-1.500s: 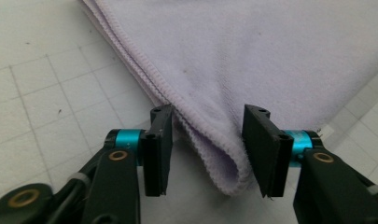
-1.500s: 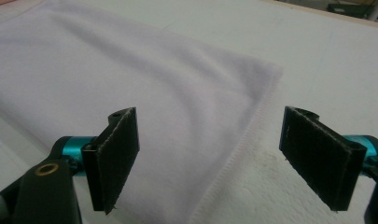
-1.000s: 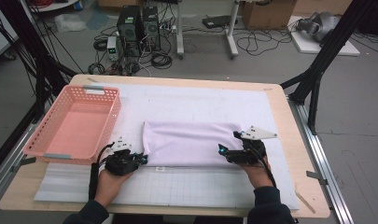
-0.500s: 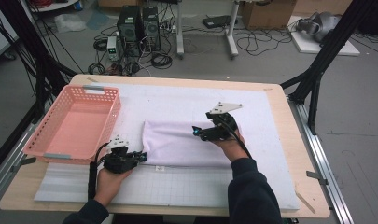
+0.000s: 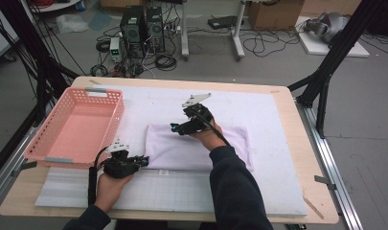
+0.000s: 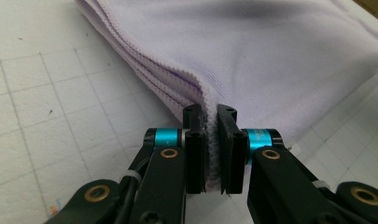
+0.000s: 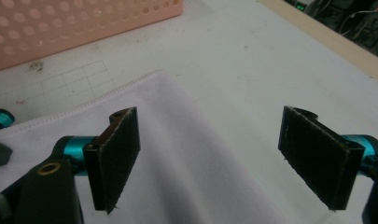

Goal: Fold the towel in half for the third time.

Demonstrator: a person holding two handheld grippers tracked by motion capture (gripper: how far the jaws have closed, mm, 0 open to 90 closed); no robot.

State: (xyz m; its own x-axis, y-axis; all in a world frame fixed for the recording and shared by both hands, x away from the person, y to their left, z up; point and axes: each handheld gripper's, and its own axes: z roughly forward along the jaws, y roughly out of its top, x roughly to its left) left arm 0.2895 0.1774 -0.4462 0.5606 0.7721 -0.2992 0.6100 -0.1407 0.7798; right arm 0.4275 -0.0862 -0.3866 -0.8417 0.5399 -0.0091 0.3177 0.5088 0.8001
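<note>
While the folded pale lilac cloth (image 5: pixel 199 146) lies flat on the white gridded mat (image 5: pixel 258 191) in the middle of the table, the high view shows the left gripper (image 5: pixel 142 162) low at the cloth's near left corner, the person's left hand (image 5: pixel 109 184) reaching in from the bottom edge. The right gripper (image 5: pixel 175 128) hangs above the cloth's far left part, its dark-sleeved forearm stretched diagonally across the cloth. A pink perforated plastic basket (image 5: pixel 48 155) stands to the left of the cloth, apart from it.

In the left gripper view, the left gripper (image 6: pixel 212 149) has its jaws nearly together, pinching the cloth's (image 6: pixel 270 60) layered hem between the pads.

In the right gripper view, the right gripper (image 7: pixel 224 158) has its jaws spread wide with nothing between them, hovering over the cloth's (image 7: pixel 177 163) corner, with the basket (image 7: pixel 74 23) beyond.
</note>
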